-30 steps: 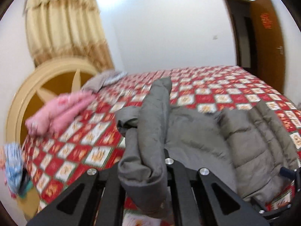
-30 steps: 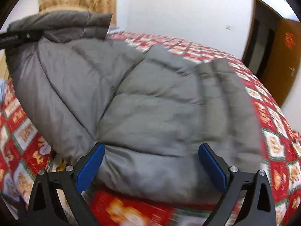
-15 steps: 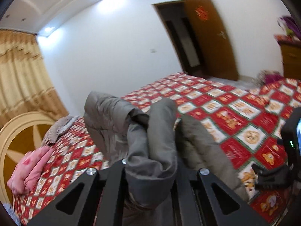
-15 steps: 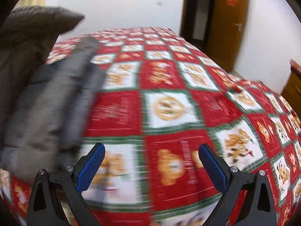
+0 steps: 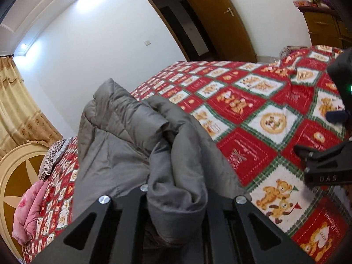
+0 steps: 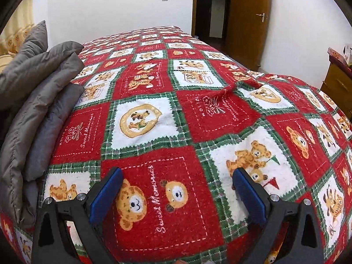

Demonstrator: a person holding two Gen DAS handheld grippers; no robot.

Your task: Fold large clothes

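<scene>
Left wrist view: my left gripper [image 5: 176,200] clamps the grey jacket [image 5: 123,140]; my right gripper [image 6: 177,194], jaws wide and empty, has the jacket lengthwise to its left.

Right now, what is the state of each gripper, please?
Left gripper: shut on the grey jacket.
Right gripper: open, holding nothing, above the bedspread.

A red and white bear-patterned bedspread [image 6: 176,114] covers the bed; a pink bundle [image 5: 29,211] lies near the round headboard [image 5: 15,176], gold curtains [image 5: 15,114] behind, wooden door [image 6: 248,22] open
</scene>
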